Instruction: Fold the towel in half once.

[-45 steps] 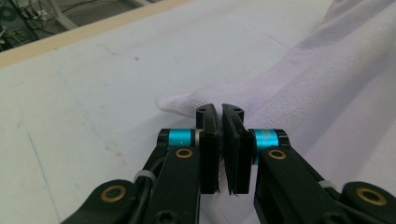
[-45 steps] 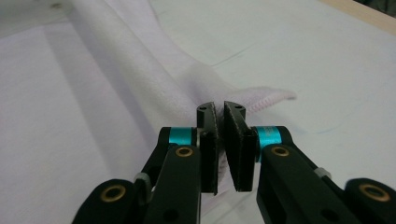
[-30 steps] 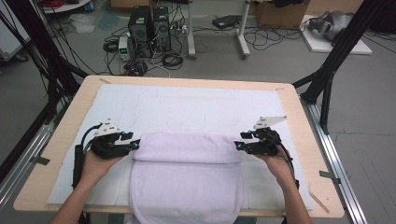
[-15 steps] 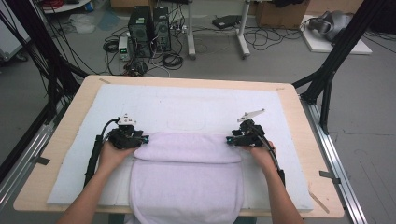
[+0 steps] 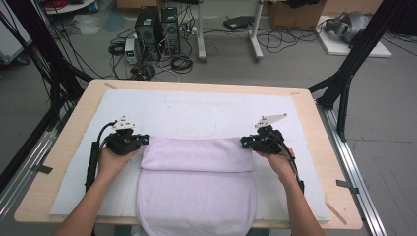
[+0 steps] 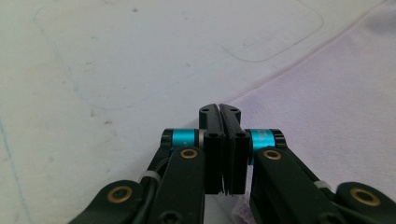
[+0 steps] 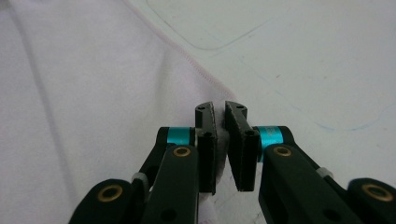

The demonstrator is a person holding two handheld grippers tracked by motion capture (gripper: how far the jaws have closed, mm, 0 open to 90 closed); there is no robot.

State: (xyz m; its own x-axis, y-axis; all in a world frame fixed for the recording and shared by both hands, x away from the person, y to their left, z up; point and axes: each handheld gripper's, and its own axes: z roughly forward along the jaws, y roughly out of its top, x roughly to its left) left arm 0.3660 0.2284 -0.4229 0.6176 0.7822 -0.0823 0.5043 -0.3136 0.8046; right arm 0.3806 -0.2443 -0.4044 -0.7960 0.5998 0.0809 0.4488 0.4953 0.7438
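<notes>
Both tools [image 5: 145,139] [image 5: 243,142] closed on towel [image 5: 196,182] corners (far edge).

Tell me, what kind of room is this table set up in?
Probably a lab or workshop for recording handwork. Computer towers and tangled cables sit on the bare floor, black frame struts brace the wooden table, and a person works a pale towel using hand-held grippers.
</notes>
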